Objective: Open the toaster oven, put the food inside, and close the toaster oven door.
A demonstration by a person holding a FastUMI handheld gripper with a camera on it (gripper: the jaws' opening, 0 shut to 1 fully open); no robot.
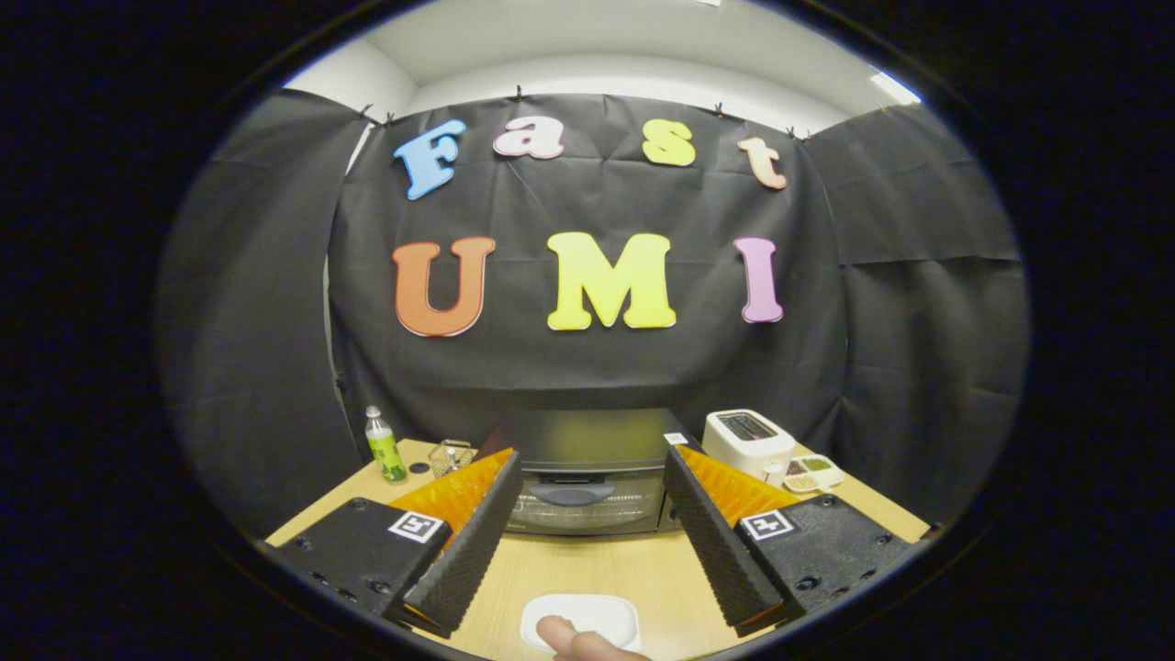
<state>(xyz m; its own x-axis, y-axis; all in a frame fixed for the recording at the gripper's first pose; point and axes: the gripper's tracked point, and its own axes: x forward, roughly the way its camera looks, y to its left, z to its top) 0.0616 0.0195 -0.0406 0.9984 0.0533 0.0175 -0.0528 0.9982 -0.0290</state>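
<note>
One dark toaster oven with a glass door is sitting at the far side of a light wooden table, backed by the booth's black cloth wall. Its door is closed, and one curved handle is running across the top of the glass. The claw is pointing straight at this oven, level with the table, with its two fingers spread wide apart and gripping nothing; the oven front is showing in the gap just beyond their tips. On the table nearer than the oven, between the finger bases, one white rounded plate is lying, and one sausage-like piece of food is resting on its near edge. To the left of the oven, one clear bottle with a green label is standing upright, with one small wire basket beside it. To the right of the oven, one white pop-up toaster is sitting, and just past it one small white divided tray is holding green and brown fillings.
</note>
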